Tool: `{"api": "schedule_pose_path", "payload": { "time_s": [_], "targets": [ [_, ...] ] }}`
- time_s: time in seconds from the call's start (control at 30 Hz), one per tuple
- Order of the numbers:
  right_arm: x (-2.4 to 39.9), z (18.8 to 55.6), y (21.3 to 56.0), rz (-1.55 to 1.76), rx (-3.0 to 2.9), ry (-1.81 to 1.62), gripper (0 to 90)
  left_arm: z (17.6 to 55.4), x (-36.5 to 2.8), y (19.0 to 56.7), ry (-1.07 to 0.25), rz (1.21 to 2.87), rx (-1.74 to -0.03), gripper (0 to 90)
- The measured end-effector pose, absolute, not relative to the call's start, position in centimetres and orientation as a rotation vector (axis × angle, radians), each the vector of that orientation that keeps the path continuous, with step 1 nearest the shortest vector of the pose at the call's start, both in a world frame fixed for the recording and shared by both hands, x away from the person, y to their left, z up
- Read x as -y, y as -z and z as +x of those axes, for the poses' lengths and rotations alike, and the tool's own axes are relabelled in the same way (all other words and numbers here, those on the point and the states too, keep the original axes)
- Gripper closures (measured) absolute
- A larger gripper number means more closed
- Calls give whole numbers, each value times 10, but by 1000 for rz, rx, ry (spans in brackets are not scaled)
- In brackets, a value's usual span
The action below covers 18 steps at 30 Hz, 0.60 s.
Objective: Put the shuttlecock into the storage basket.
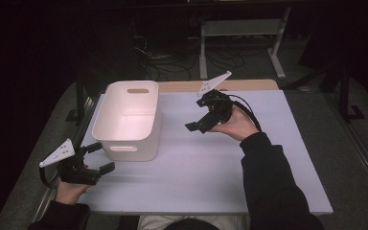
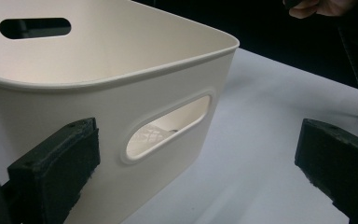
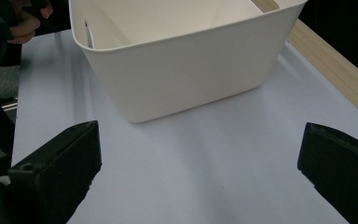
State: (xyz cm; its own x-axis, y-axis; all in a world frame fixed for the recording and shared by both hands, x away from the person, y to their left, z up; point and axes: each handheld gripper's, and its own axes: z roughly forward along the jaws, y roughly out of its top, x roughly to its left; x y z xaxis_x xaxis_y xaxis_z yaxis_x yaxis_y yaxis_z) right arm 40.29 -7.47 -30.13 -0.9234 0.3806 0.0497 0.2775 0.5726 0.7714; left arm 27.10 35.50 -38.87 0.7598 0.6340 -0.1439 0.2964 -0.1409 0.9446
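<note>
Both grippers, left gripper and right gripper, gape beside seemingly empty white bin

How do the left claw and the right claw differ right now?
The left claw sits low at the near corner of the white bin, by its handle slot; the right claw is raised, farther off past the bin's right side. The left points rightward, the right leftward. Both are open and empty.
</note>
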Motion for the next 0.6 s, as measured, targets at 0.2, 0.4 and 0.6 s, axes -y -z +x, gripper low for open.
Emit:
{"api": "schedule_pose_path", "payload": {
  "time_s": [0.2,0.4,0.6],
  "targets": [
    [87,399,305,591,-2654,-1299,0,271,-355,389,-345,1736,-737,0],
    [99,397,310,615,-2628,-1319,0,271,-355,389,-346,1735,-738,0],
    [107,392,314,625,-2612,-1337,0,271,-355,389,-345,1734,-740,0]
  ]
}}
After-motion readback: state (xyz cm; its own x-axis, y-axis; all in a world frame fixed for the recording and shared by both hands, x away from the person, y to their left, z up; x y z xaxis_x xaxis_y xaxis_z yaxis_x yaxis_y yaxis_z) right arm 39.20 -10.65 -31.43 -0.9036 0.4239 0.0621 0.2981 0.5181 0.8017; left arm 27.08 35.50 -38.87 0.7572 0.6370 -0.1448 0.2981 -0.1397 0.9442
